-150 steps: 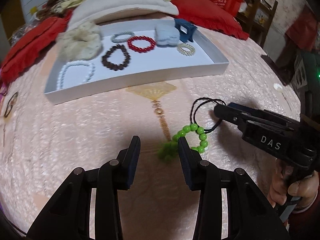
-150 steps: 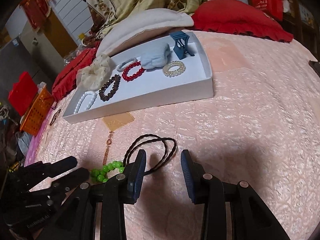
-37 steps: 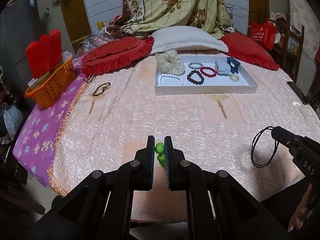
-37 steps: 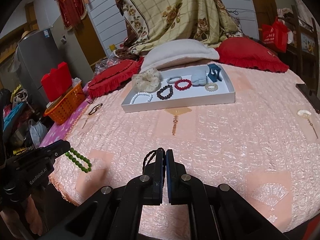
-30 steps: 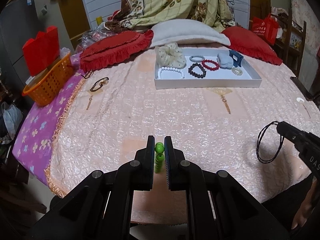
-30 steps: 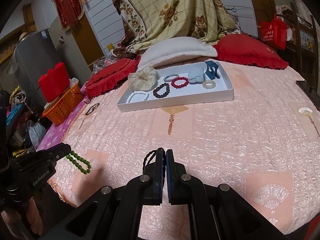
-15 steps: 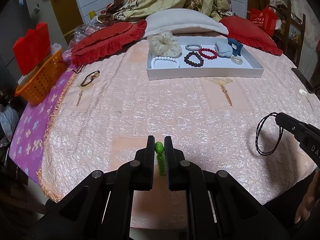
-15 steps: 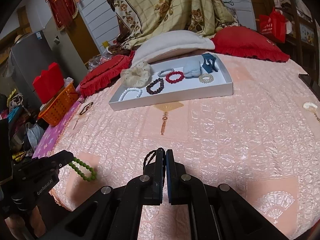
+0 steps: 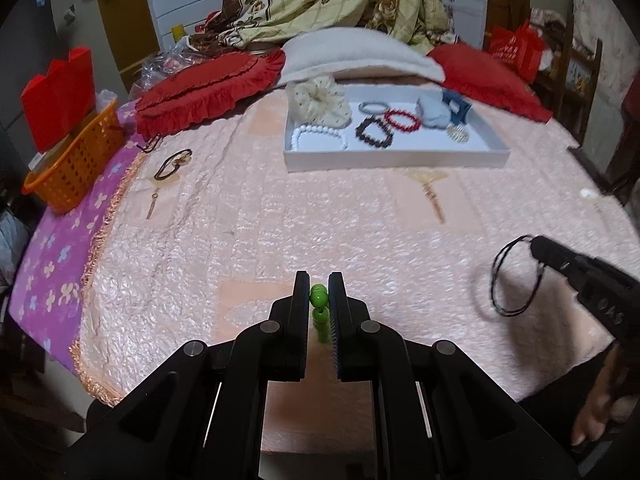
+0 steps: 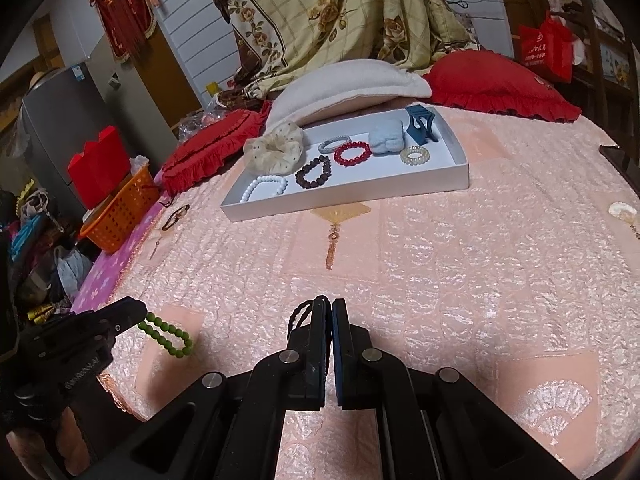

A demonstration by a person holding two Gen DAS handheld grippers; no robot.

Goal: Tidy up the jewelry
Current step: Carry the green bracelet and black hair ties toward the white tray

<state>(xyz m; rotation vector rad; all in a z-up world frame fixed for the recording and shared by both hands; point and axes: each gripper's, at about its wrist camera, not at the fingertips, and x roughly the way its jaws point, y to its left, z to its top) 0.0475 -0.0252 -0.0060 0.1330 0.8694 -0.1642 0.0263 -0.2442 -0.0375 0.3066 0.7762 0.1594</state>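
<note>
- Your left gripper (image 9: 319, 294) is clamped on the green bead bracelet (image 9: 319, 295); only the right wrist view shows its full loop dangling above the pink bedspread (image 10: 440, 248).
- Your right gripper (image 10: 331, 312) pinches the black braided hair tie (image 9: 514, 278).
- The white tray (image 10: 348, 200) of bracelets sits well ahead, with nothing blocking it.

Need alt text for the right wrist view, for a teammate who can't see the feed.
The right gripper, shut on a black braided hair tie, is above a pink quilted bedspread. At lower left the left gripper holds a green bead bracelet. Farther back a white tray holds bracelets, scrunchies and a blue claw clip.
</note>
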